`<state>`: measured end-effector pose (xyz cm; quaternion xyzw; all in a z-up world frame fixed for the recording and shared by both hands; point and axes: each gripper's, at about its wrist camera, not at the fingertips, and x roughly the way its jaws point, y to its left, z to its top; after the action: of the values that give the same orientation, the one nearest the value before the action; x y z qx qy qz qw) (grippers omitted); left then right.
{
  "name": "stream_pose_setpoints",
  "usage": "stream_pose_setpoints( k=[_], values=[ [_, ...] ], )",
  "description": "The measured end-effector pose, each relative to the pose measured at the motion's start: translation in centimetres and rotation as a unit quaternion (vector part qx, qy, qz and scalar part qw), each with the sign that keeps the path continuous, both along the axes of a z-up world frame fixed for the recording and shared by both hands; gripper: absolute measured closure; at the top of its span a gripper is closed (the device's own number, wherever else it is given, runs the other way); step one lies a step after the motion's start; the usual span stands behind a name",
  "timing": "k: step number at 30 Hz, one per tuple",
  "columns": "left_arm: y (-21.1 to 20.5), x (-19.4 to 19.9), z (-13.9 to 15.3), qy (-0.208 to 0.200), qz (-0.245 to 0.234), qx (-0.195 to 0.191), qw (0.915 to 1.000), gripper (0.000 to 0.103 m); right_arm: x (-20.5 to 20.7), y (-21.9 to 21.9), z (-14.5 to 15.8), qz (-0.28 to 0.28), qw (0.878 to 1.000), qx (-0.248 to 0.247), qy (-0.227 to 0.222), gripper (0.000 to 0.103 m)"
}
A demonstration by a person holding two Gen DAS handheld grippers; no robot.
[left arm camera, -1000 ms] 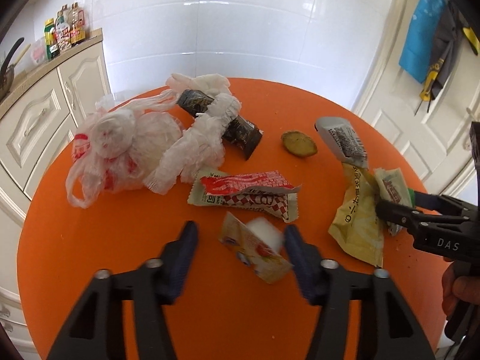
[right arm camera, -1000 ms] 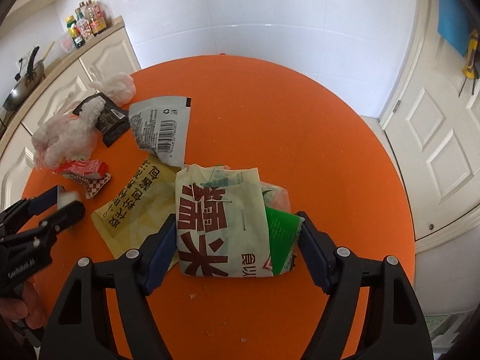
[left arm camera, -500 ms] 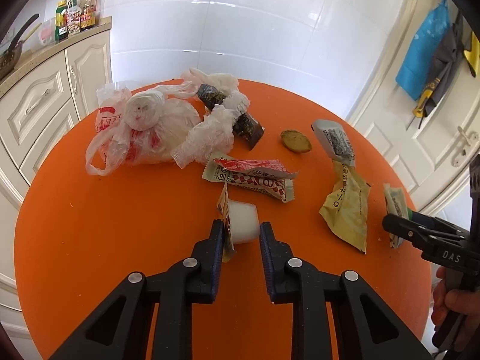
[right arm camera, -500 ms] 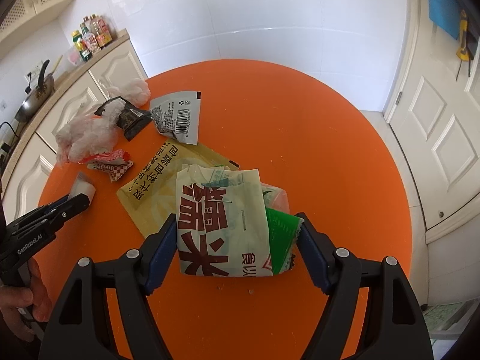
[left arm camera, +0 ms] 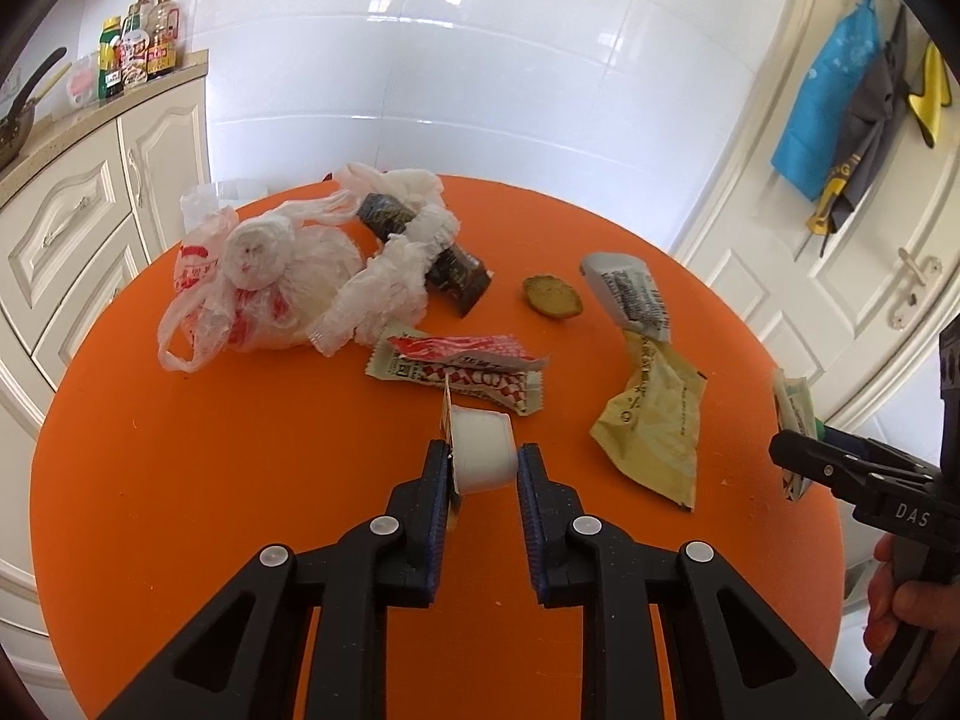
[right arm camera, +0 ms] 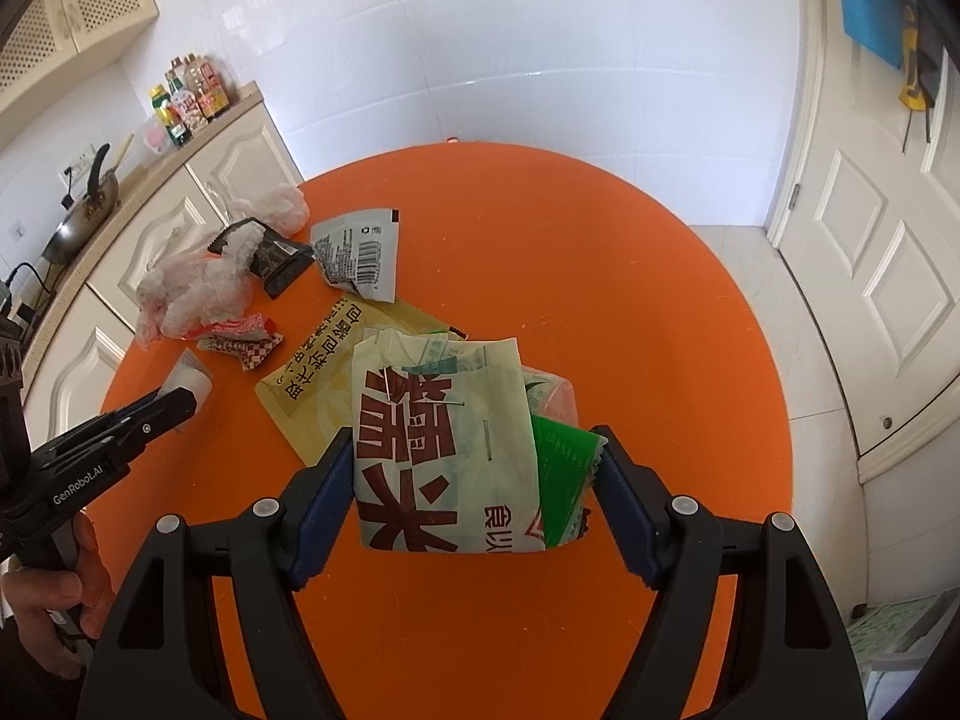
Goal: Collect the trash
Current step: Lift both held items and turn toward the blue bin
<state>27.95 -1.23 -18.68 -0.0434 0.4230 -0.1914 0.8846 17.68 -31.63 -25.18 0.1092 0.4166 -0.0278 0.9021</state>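
My left gripper (left arm camera: 482,462) is shut on a small white plastic cup (left arm camera: 483,456) with a peeled foil lid, held above the orange round table (left arm camera: 210,480). The cup also shows in the right wrist view (right arm camera: 191,384). My right gripper (right arm camera: 474,462) is shut on a bundle of wrappers: a pale rice bag with red characters (right arm camera: 444,444) and a green packet (right arm camera: 561,474). On the table lie a yellow wrapper (left arm camera: 654,426), a red-and-white snack wrapper (left arm camera: 462,366), a grey sachet (left arm camera: 630,294), a dark wrapper (left arm camera: 438,258), crumpled plastic bags (left arm camera: 264,282) and a brown food scrap (left arm camera: 552,303).
White cabinets (left arm camera: 72,222) with bottles (left arm camera: 138,48) and a pan stand left of the table. A white door (right arm camera: 882,276) is to the right, with cloths hanging on a door (left arm camera: 840,120). The tiled wall is behind the table.
My left gripper closed on the white cup and lifted it off the table. My right gripper rose with the wrapper bundle, leaving the yellow wrapper on the table.
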Motion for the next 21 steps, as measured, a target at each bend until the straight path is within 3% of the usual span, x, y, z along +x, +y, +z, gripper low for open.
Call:
stream_pose_setpoints(
  k=[11, 21],
  values=[
    [-1.8, -2.5, 3.8, -0.035, -0.018, -0.007, 0.9992, 0.085, -2.2, -1.1, 2.9, -0.011, 0.999, 0.003, -0.039, 0.027],
    [-6.1, -5.4, 8.7, -0.084, -0.073, -0.016, 0.9937, 0.085, -6.3, -4.2, 6.9, -0.050, 0.994, -0.002, -0.093, 0.027]
  ],
)
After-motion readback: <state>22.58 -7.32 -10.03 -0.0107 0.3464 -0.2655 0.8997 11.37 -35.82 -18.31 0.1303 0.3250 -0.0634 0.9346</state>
